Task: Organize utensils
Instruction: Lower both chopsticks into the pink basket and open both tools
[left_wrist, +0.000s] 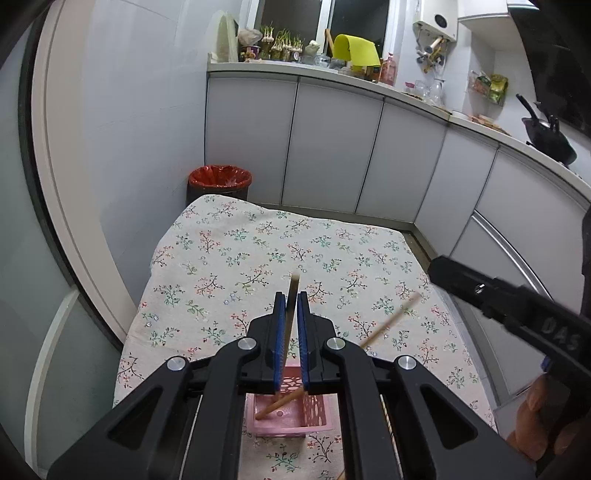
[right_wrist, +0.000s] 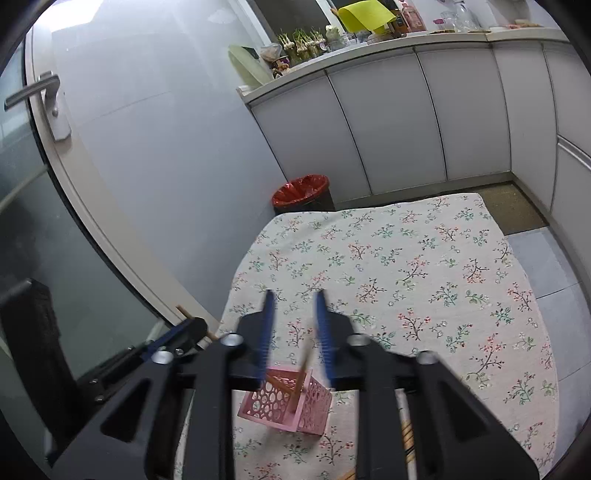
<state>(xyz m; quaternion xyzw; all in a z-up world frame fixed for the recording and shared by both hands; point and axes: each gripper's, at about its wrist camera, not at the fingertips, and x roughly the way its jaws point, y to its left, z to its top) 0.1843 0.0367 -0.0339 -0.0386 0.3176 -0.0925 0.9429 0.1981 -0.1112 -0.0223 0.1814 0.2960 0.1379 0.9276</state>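
Ahead of your tools you see a floral tablecloth (left_wrist: 258, 251), a red-lined bin (left_wrist: 220, 177) beyond it, white cabinets (left_wrist: 332, 147) behind.

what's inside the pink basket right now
The pink basket holds wooden chopsticks standing slanted inside, one of them leaning across its floor in the left wrist view. Both cameras' own gripper fingers cover part of the opening, so an exact count isn't possible.

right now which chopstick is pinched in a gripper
The chopstick standing between the left gripper's shut blue pads. A second chopstick lies loose in the pink basket; a third chopstick, blurred, sits between the right gripper's open jaws, unpinched.
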